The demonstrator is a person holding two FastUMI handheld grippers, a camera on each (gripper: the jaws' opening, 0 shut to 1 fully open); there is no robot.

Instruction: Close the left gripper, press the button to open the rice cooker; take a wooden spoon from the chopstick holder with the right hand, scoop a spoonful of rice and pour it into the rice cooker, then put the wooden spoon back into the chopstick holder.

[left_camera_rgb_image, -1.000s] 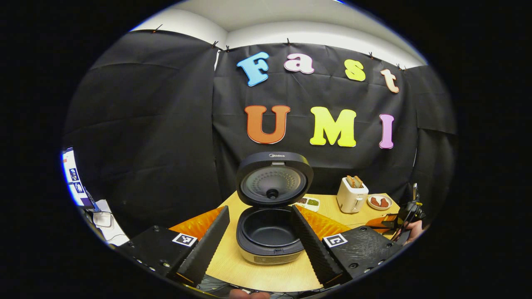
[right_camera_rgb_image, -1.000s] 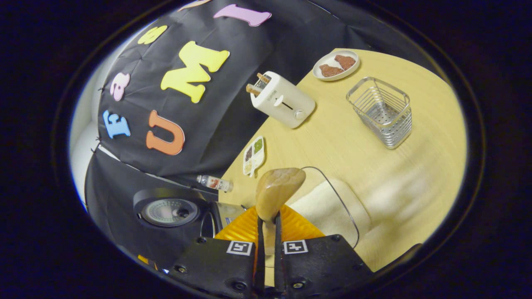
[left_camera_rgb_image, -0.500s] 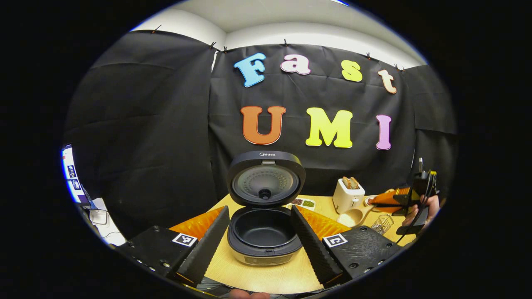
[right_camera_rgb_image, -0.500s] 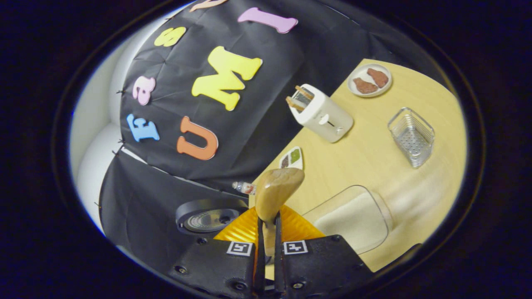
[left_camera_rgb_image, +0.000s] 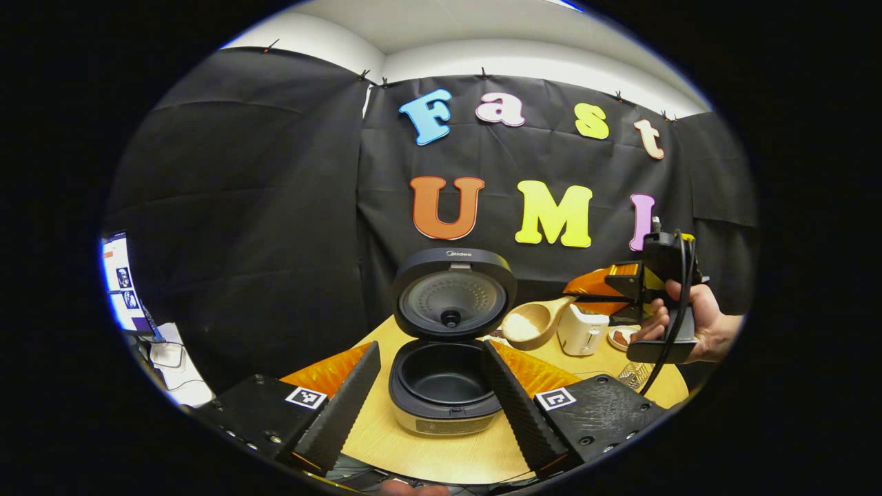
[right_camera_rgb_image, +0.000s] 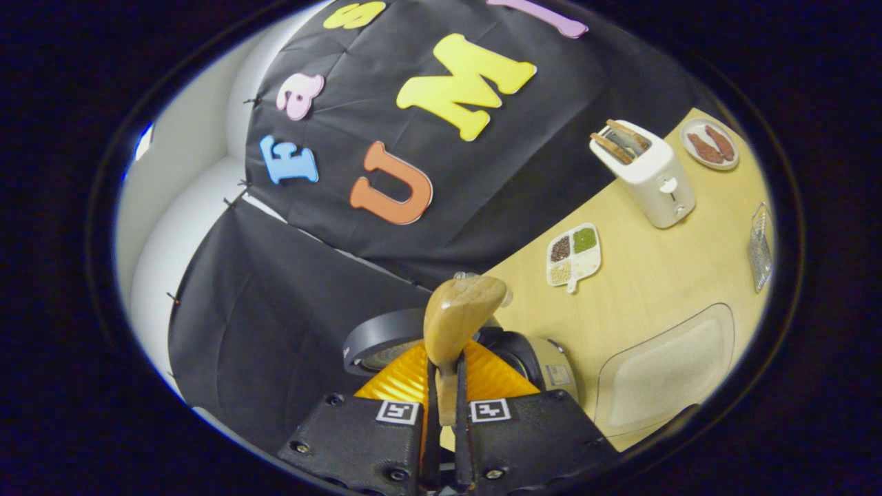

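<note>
The rice cooker (left_camera_rgb_image: pixel 444 386) stands on the wooden table with its lid (left_camera_rgb_image: pixel 453 295) up and its dark inner pot bare. My left gripper (left_camera_rgb_image: pixel 433 393) is open, its two fingers spread to either side of the cooker. A wooden spoon (left_camera_rgb_image: pixel 529 322) holding rice hangs in the air just right of the lid, above the table. My right gripper (right_camera_rgb_image: pixel 444 386) is shut on the wooden spoon (right_camera_rgb_image: pixel 456 322) by its handle; a hand holds this gripper (left_camera_rgb_image: pixel 606 286). In the right gripper view the cooker (right_camera_rgb_image: pixel 524 355) sits just past the spoon's bowl. The wire chopstick holder (right_camera_rgb_image: pixel 758 246) stands at the far right.
A clear container of rice (right_camera_rgb_image: pixel 665 365) sits on the table (right_camera_rgb_image: pixel 641 275) near me. A white toaster (right_camera_rgb_image: pixel 644 172) with bread, a plate of meat (right_camera_rgb_image: pixel 710 143) and a small divided dish of grains (right_camera_rgb_image: pixel 573 253) stand toward the wall. A screen (left_camera_rgb_image: pixel 124 293) glows at far left.
The right gripper has lifted the rice-filled spoon and carried it leftward from the rice container toward the open cooker. The left gripper has stayed open in front of the cooker.
</note>
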